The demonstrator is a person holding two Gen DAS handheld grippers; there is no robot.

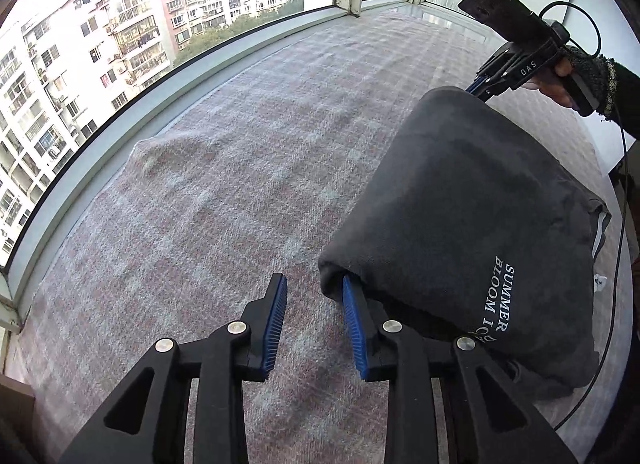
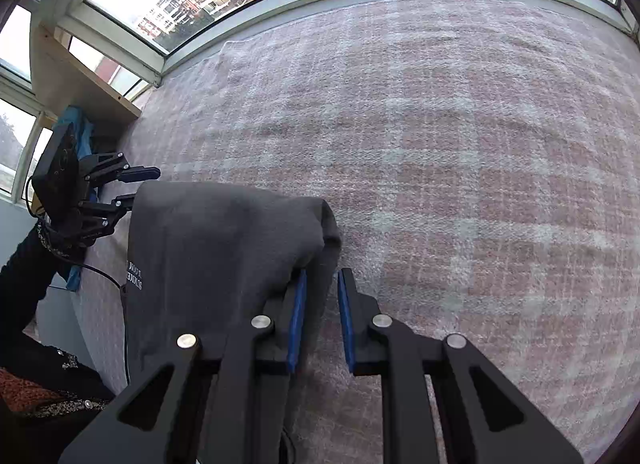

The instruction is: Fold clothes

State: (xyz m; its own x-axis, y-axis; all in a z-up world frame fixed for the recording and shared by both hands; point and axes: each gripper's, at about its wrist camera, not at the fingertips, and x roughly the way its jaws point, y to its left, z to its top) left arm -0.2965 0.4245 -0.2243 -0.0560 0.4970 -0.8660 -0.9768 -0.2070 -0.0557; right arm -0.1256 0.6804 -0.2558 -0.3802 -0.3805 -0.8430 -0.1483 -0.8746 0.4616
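Observation:
A dark grey garment (image 1: 460,204) with white "SUMMER BLOOM" lettering is held up, folded over, above a pink-grey plaid blanket (image 1: 240,184). My left gripper (image 1: 314,282) is open. The garment's near corner drapes over the outside of its right finger, and bare blanket shows between the blue pads. My right gripper (image 2: 322,273) is shut on the other corner of the garment (image 2: 224,244), with a strip of cloth between its pads. In the left wrist view the right gripper (image 1: 474,90) bites the garment's far top edge. In the right wrist view the left gripper (image 2: 136,186) stands open at the cloth's far edge.
The blanket (image 2: 440,144) runs up to a window sill (image 1: 120,136) with glass behind it. A wooden shelf (image 2: 80,76) and a blue item (image 2: 80,132) stand at the left end. A hand (image 1: 560,80) in a dark sleeve holds the right gripper, and a black cable (image 1: 616,264) trails from it.

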